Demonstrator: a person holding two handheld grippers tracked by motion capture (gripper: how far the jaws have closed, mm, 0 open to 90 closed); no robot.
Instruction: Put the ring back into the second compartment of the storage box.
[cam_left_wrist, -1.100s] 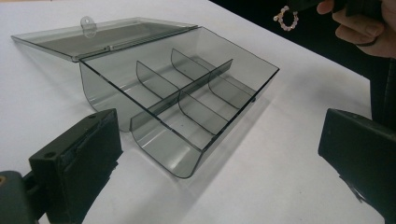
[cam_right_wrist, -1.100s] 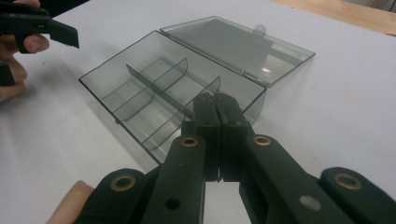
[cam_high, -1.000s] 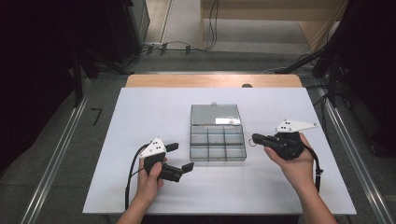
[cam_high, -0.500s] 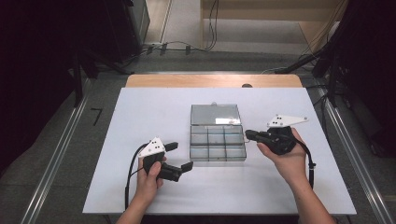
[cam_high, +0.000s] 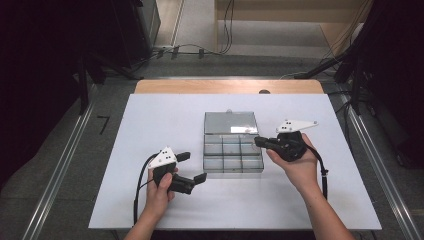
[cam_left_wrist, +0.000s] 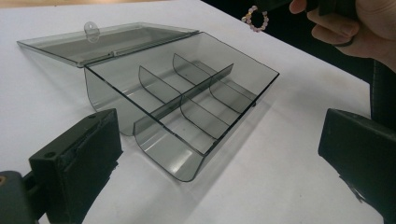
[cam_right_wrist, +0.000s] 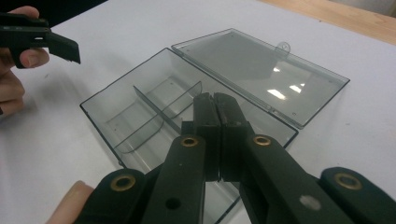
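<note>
Two grippers: I work one in each hand at the table (cam_high: 165, 120), one on either side of the box (cam_high: 233, 150).
Box: clear grey, six cells, none with anything in it as far as I can see. It sits mid-table.
Lid (cam_high: 230, 122): folded flat behind the box, so every cell is open from above.
Right gripper (cam_high: 259, 141): jaws fully shut, tip at the box's right rim by the back row.
Bead ring (cam_left_wrist: 255, 18): the left gripper view shows it hanging under the right gripper's tip, pinched there, off the table and not yet in a cell.
Reason for grip: I judge a tight pinch suits so small and loose an item, and letting it hang keeps it clear of the walls.
Left gripper (cam_high: 192, 166): jaws wide apart, holding nothing, low beside the box's front-left corner without touching it.
Reason for placement: I judge it waits there to steady the box if it slides.
Step in hand: carrying the ring over a cell for release.
</note>
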